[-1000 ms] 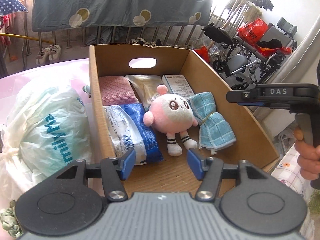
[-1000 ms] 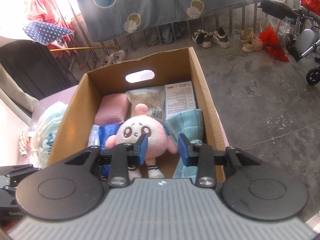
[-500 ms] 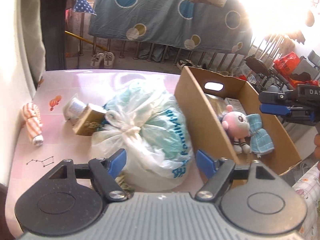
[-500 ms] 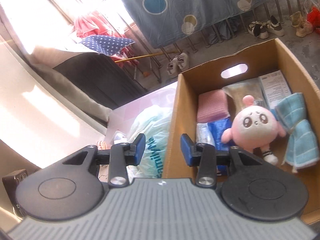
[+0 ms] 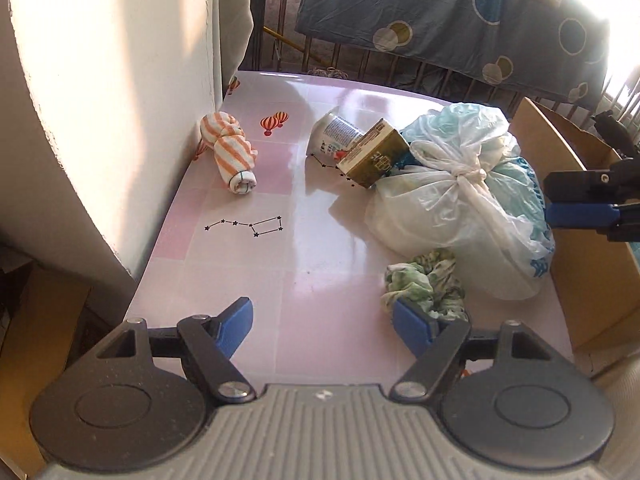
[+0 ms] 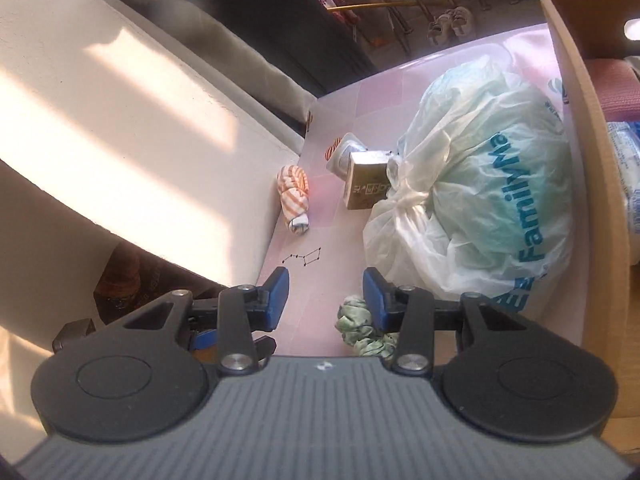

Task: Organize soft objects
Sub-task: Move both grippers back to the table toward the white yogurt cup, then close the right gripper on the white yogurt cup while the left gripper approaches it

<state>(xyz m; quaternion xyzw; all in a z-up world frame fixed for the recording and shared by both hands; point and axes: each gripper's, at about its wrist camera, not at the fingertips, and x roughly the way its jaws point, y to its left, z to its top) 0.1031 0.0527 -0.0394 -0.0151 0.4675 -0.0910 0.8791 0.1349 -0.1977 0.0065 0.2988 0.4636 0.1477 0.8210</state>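
You had both the left tool [image 5: 322,326] and right tool [image 6: 325,295] spread apart and empty over the tabletop [image 5: 320,240], probably lining up the green cloth [image 5: 424,284] by the cardboard box [image 5: 588,272].

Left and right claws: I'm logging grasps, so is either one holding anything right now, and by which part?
Nothing is held. The left claw is open above the pink table, with the green crumpled cloth beside its right finger. The right claw is open too.

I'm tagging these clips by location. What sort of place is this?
Probably a home balcony or porch: a spotted sheet hangs over railings, shoes sit on the floor, and a tied shopping bag rests on a pink table.
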